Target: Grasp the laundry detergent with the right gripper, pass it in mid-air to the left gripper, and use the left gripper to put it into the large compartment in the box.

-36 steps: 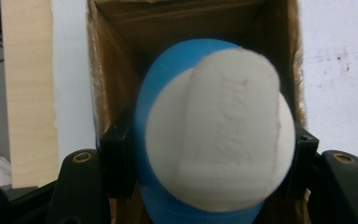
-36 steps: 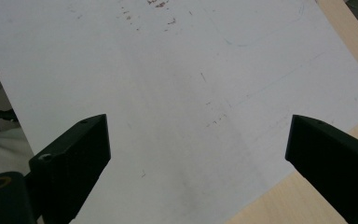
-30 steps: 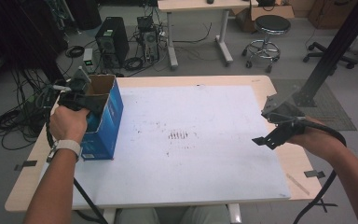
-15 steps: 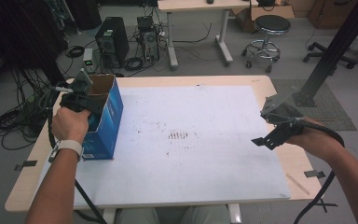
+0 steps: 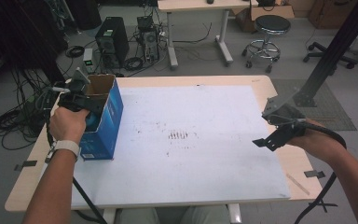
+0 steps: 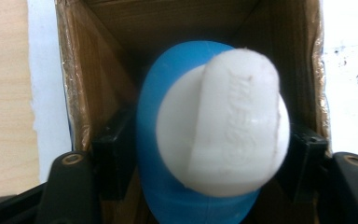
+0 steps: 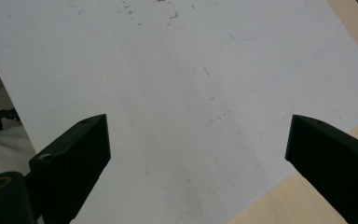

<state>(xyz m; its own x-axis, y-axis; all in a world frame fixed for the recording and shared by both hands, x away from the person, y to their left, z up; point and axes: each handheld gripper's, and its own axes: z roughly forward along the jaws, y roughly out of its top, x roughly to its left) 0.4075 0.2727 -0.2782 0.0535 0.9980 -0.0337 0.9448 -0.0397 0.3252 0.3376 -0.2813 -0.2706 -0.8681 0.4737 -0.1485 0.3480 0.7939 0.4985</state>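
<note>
An open cardboard box with blue outer sides [image 5: 103, 122] stands at the table's left edge. My left gripper [image 5: 81, 100] reaches into its open top. In the left gripper view its jaws [image 6: 209, 161] are shut on a blue rounded object with a white ribbed knob [image 6: 221, 135], held between the box's brown inner walls [image 6: 100, 70]. My right gripper [image 5: 271, 136] hovers at the table's right side, open, with nothing between its jaws. In the right gripper view the right gripper [image 7: 196, 140] looks down on the bare white sheet [image 7: 177, 70].
A large white sheet [image 5: 191, 140] with faint dark marks covers most of the wooden table [image 5: 289, 165]. Beyond the table's far edge are computer towers [image 5: 112, 42], a stool [image 5: 268, 28] and floor cables. A black frame post [image 5: 335, 51] rises at the right.
</note>
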